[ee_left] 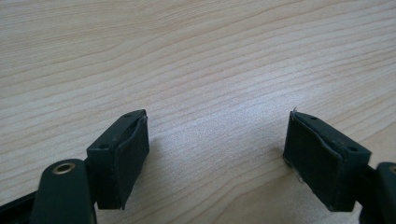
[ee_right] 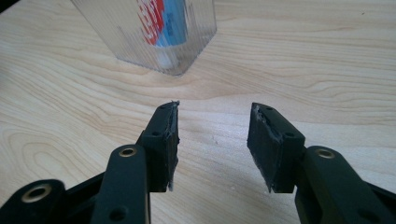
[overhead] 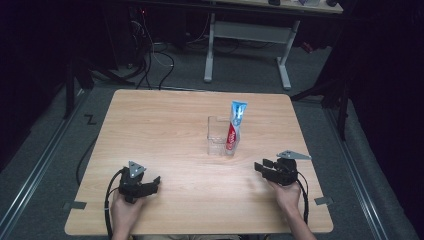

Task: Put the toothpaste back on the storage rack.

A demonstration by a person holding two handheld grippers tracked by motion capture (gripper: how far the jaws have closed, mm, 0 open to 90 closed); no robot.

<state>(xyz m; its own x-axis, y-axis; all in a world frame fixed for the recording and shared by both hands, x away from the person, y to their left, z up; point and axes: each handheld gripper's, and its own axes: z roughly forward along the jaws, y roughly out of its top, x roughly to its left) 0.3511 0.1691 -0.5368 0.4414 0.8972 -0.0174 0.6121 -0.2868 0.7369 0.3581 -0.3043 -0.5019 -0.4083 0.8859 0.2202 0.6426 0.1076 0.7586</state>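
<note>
Both hands bare, no sleeves showing. The left gripper (overhead: 150,187) is black, topped by a grey three-cornered plate, a black cable looping from it. The right gripper (overhead: 263,166) matches. Up close, fingers (ee_right: 164,144) carry worn black pads, small screws, brass-ringed pivot holes.

Your toothpaste tube (overhead: 235,127) stands nearly upright in the clear plastic holder (overhead: 217,136), leaning against the holder's right side. The tube is red and white low down and blue toward its flat crimped end, which points up and rises well above the rim. The holder is a see-through, square-sided box, open at the top, sitting right of the middle of the wooden surface (overhead: 165,130). In your right gripper view you see the tube's lower end (ee_right: 161,28) through the ribbed wall (ee_right: 119,35).
</note>
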